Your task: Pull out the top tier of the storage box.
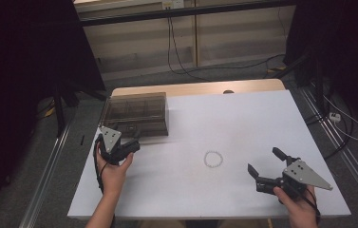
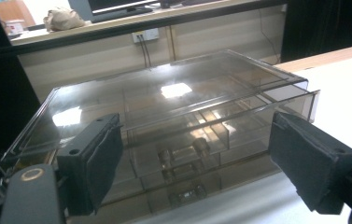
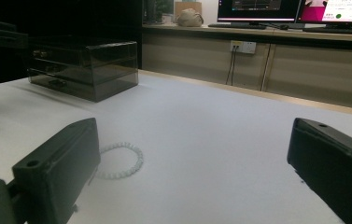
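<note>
Two open hand-held grippers (image 1: 130,147) (image 1: 266,166), bracelet (image 1: 213,159) between

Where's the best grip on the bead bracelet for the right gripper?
Pinch one arc of the bracelet from above. It lies flat on the table as an open ring, so one jaw can go inside, one outside. The right gripper is open beside it.

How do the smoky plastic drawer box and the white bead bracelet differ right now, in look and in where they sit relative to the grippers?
The drawer box is large, boxy and see-through dark; the bracelet is a small, flat white ring of beads. The box stands at the table's far left, right in front of the left gripper; the bracelet lies mid-table, nearer the right gripper. Both rest on the white table, and neither is held; both grippers are open.
</note>
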Motion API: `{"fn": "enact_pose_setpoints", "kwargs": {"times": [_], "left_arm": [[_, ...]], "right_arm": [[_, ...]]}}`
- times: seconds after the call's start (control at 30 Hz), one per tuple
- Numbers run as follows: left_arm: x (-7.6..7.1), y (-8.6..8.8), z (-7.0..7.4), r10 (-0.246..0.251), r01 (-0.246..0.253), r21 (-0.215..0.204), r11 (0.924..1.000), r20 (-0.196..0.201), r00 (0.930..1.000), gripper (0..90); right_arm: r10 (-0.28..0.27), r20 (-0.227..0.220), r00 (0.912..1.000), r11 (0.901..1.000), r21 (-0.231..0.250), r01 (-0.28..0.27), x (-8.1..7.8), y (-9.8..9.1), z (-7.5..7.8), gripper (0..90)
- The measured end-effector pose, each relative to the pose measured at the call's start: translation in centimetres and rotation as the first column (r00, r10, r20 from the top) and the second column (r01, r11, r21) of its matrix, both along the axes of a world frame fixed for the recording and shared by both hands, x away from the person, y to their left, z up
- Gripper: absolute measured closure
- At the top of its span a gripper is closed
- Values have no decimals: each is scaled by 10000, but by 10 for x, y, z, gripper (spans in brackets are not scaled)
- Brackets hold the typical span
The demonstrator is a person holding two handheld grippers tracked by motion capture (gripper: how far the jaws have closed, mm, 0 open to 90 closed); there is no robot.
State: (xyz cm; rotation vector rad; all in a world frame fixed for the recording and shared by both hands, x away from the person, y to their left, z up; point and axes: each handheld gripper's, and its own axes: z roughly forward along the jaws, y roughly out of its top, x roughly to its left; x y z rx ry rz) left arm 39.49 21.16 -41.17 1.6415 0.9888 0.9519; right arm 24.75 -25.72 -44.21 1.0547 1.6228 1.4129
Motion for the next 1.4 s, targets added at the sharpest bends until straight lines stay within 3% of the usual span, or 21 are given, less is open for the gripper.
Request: {"fn": "enact_pose_setpoints", "kwargs": {"times": [0.47,0.6,0.77,0.93,1.4], "left_arm": [[13,-1,9,-536,495,-504,9975,-845,9950,113],[18,0,9,-597,521,-616,9967,-1286,9899,85],[21,3,7,-644,543,-784,9954,-1334,9890,70],[22,4,9,-643,592,-437,9973,-1256,9900,62],[37,-3,4,-831,797,-276,9964,-1607,9835,62]], "right_arm": [[86,-55,9999,10000,-11,-87,0,2,-1,22],[116,-50,9999,9999,-7,-116,0,2,-1,23],[91,-45,9999,10000,-18,-91,0,2,-1,23],[86,-56,9999,10000,-30,-86,0,2,-1,23],[134,-64,9999,9999,-31,-135,1,2,-2,23]]}}
